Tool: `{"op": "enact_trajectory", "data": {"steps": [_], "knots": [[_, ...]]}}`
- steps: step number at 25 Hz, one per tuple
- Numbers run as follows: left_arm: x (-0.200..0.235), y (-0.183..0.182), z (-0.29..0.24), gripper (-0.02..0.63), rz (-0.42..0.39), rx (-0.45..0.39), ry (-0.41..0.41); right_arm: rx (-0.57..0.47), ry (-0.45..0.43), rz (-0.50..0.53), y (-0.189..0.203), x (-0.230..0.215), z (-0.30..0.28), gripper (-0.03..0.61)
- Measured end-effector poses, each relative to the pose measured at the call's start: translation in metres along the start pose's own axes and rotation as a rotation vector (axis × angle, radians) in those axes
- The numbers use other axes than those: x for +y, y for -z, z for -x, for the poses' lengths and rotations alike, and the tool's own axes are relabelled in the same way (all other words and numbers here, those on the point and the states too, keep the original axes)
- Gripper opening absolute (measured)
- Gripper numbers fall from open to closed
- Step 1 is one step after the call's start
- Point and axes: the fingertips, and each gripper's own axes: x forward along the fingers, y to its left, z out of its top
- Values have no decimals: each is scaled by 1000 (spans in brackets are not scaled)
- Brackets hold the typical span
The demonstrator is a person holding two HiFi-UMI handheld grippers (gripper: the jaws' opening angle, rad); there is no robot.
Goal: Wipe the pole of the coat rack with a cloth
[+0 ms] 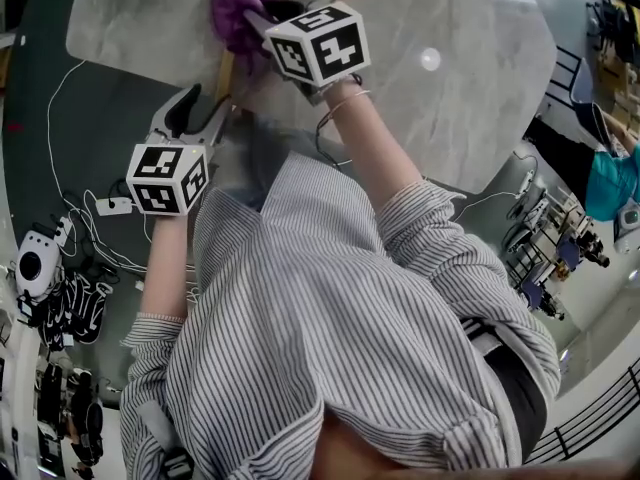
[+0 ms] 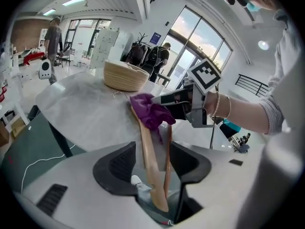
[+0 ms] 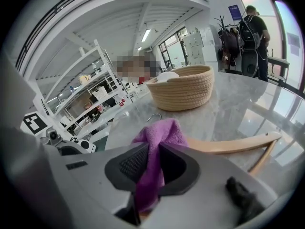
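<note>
A light wooden pole [image 2: 148, 161] of the coat rack lies over the edge of a grey marble table [image 1: 460, 108]. It runs between the jaws of my left gripper [image 2: 155, 162], which stand open, with a gap showing beside the wood. A purple cloth [image 3: 159, 136] is bunched over the pole farther up. My right gripper [image 3: 150, 165] is shut on that cloth and presses it onto the wood [image 3: 228, 146]. In the head view the cloth [image 1: 238, 6] sits at the top, just ahead of the right gripper [image 1: 255, 20], and the left gripper [image 1: 200, 108] is lower left by the pole [image 1: 226, 76].
A woven basket [image 3: 183, 87] stands on the table beyond the cloth, with a small metal hook [image 3: 153, 117] in front of it. Cables and gear [image 1: 70, 258] lie on the dark floor to the left. People stand by the windows [image 2: 159, 56] in the background.
</note>
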Motion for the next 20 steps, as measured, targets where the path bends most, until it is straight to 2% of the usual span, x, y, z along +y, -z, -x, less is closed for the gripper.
{"op": "enact_trajectory", "data": {"steps": [9,13,20], "knots": [[-2,-26,-33,224,-96,94,-4,1,-21,10,-5,-4,2,67],[1,-22,-46,224,-77,138,-7,-12,-33,10,-5,-4,1,67],[3,-30,-59,223,-109,160,-25,-29,-67,-2,-6,-6,2,67]]}}
